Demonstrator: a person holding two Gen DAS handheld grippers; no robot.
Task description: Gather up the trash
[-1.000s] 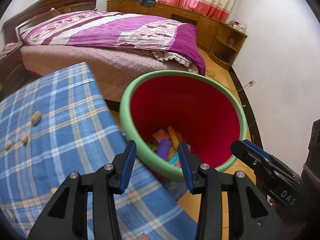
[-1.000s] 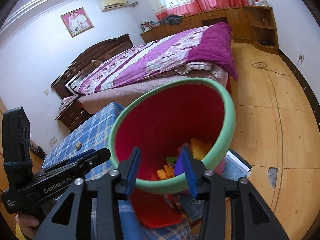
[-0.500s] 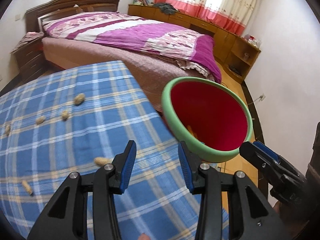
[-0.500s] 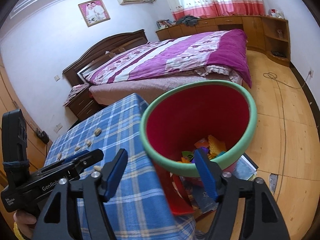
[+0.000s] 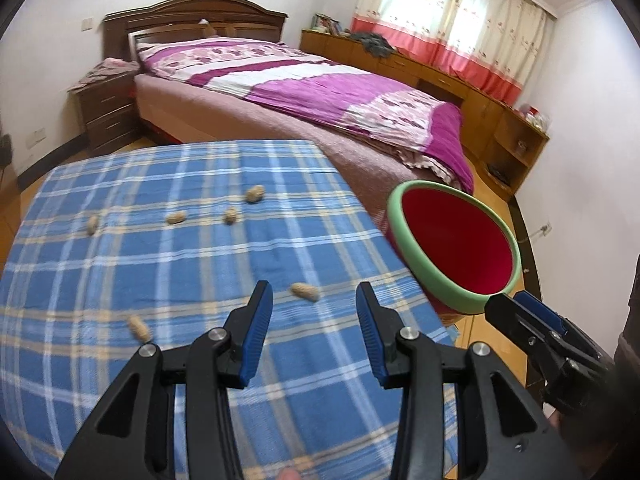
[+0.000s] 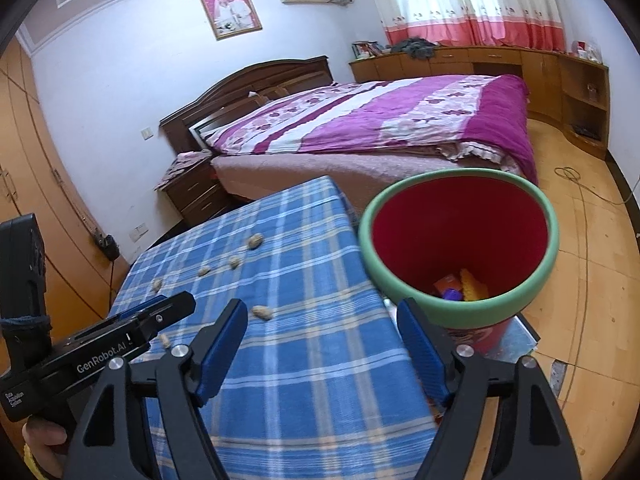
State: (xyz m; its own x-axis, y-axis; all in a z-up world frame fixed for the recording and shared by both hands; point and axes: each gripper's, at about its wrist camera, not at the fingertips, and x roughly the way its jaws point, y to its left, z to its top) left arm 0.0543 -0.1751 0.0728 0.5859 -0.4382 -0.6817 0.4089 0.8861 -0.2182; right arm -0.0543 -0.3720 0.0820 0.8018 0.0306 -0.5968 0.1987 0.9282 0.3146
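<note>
Several peanut shells lie on the blue plaid tablecloth (image 5: pixel 120 264); the nearest shell (image 5: pixel 305 291) is just ahead of my left gripper (image 5: pixel 314 300), which is open and empty above the cloth. Another shell (image 5: pixel 139 328) lies to its left. A red bin with a green rim (image 5: pixel 456 244) stands off the table's right edge and holds colourful scraps (image 6: pixel 464 288). My right gripper (image 6: pixel 320 320) is open and empty, over the cloth (image 6: pixel 300 380) beside the bin (image 6: pixel 456 312). The nearest shell also shows in the right wrist view (image 6: pixel 262 313).
A bed with a purple quilt (image 5: pixel 320 92) stands beyond the table. A dark nightstand (image 5: pixel 106 112) is at the left. Wooden cabinets (image 5: pixel 460 80) line the far wall under the curtains. A cable (image 6: pixel 576 184) lies on the wooden floor.
Both grippers have drawn back from the bin and swung left over the table. The right gripper's jaws have opened wider. The shells on the cloth have come into view.
</note>
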